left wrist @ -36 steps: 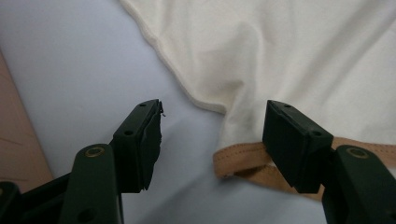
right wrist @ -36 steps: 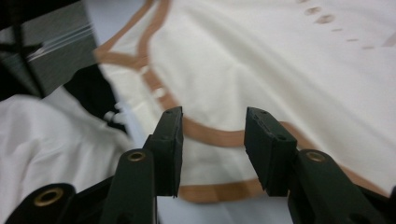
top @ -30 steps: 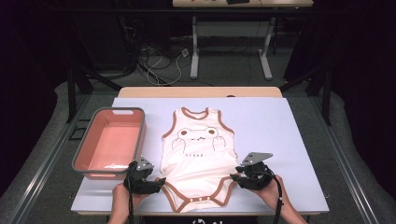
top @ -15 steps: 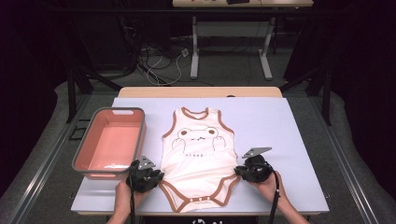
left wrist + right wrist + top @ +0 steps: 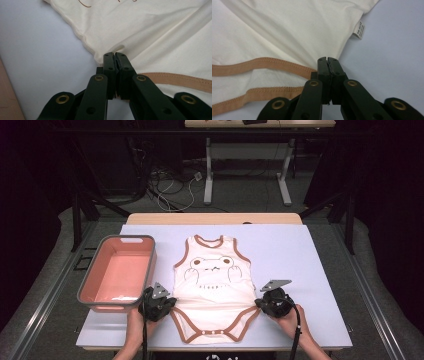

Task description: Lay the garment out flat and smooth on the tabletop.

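A cream baby bodysuit (image 5: pixel 212 287) with brown trim and a cartoon animal print lies flat on the pale table (image 5: pixel 290 255), neck away from me. My left gripper (image 5: pixel 171 301) sits at its lower left side edge. In the left gripper view that gripper (image 5: pixel 115 55) is shut on the cream hem of the bodysuit (image 5: pixel 150 30), just above the brown leg trim. My right gripper (image 5: pixel 258 303) sits at the lower right side edge. In the right gripper view it (image 5: pixel 328 60) is shut on the bodysuit (image 5: pixel 294 30) where the brown trim meets the side seam, near a small white label (image 5: pixel 359 30).
A pink basin (image 5: pixel 119 272) with a grey rim stands on the table to the left of the bodysuit, close to my left gripper. Bare table surface lies to the right and beyond the neck. Behind the table are desk legs and cables on the floor.
Both grippers have shifted slightly away from me along the bodysuit's sides, and its lower part now lies a little flatter and wider. Both still hold the fabric.
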`<state>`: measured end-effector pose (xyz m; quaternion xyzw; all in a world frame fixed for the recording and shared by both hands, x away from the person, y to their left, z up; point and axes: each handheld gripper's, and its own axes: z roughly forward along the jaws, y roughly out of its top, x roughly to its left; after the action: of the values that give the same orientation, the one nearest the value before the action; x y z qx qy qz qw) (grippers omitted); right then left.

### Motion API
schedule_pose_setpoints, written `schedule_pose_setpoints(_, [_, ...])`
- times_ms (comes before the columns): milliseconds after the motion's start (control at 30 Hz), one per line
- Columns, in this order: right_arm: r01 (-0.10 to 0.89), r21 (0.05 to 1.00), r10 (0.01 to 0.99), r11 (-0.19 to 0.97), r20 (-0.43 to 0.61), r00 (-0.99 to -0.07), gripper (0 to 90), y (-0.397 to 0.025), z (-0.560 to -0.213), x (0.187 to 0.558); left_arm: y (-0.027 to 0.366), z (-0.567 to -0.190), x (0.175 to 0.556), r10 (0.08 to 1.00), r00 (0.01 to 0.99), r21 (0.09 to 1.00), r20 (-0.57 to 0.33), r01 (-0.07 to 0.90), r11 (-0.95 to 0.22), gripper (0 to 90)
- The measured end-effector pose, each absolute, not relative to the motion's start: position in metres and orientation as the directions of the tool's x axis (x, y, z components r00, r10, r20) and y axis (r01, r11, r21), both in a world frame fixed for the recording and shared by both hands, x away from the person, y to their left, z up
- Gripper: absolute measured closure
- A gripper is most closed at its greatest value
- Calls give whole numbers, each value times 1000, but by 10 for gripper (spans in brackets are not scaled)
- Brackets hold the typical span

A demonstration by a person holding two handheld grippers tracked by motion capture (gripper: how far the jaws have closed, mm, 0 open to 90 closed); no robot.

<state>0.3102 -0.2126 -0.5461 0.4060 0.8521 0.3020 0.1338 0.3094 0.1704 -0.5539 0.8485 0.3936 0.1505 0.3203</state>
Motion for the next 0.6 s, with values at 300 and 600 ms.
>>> schedule_pose_setpoints(300, [517, 660, 719, 545, -51, -693, 626, -206, -536, 301, 169, -545, 301, 758, 652, 669, -11, 568, -479, 546])
schedule_pose_setpoints(600, [441, 679, 627, 587, -37, -778, 540, -182, -527, 277, 150, -534, 272, 658, 750, 683, -59, 511, -522, 401])
